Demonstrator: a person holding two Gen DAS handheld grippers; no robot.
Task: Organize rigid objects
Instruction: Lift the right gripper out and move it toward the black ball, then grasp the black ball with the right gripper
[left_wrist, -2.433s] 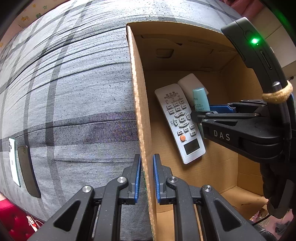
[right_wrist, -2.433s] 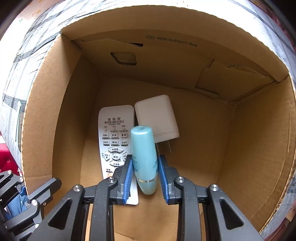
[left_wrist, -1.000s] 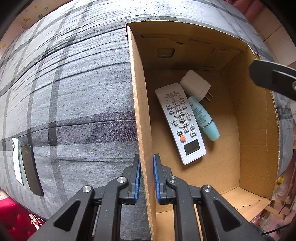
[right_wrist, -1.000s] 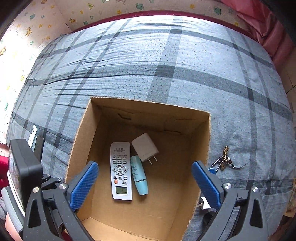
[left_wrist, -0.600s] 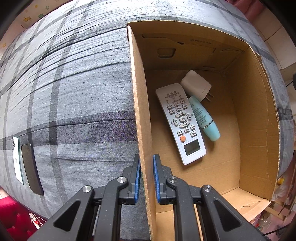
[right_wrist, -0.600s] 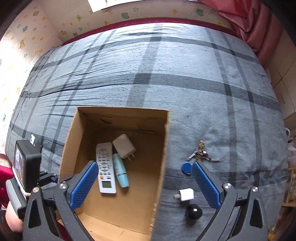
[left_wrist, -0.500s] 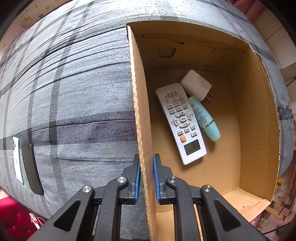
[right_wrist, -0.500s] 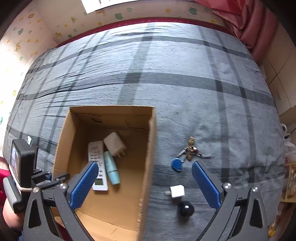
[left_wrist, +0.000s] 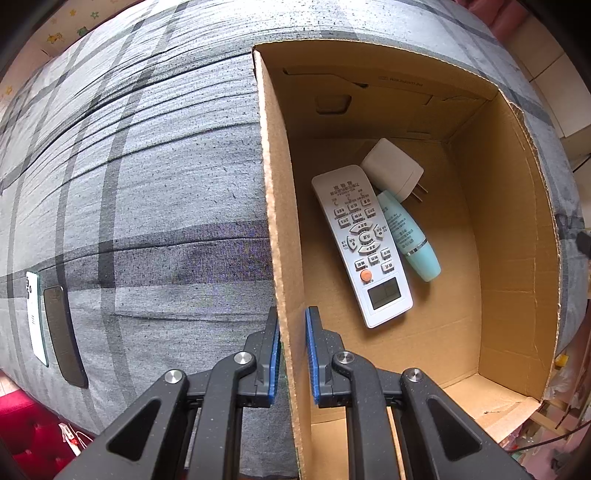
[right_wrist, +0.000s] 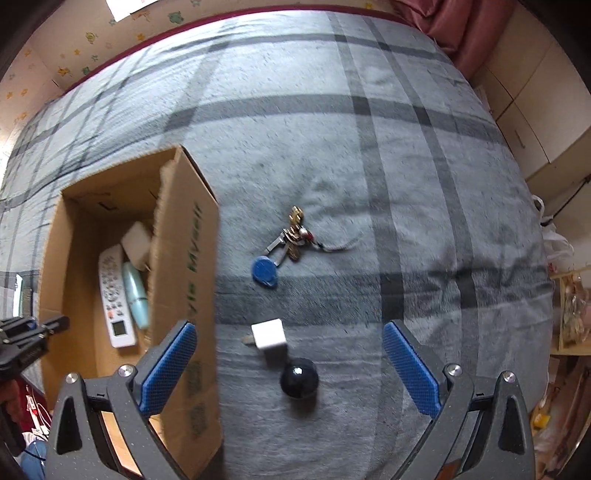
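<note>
plaid bedcover (right_wrist: 369, 147), box (left_wrist: 513, 229) holding remote (left_wrist: 362, 243), tube (left_wrist: 410, 236), charger (left_wrist: 391, 168)

Green lettering runs down the outer wall of the cardboard box (right_wrist: 192, 258) just ahead of the right hand-held gripper (right_wrist: 291, 365), too blurred to read. The remote control (left_wrist: 364, 243) and teal tube (left_wrist: 408, 236), ahead of the left hand-held gripper (left_wrist: 291, 332), carry print too small to read.

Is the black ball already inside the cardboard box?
No, the black ball lies on the grey blanket outside the cardboard box, touching the small white cube plug.
</note>
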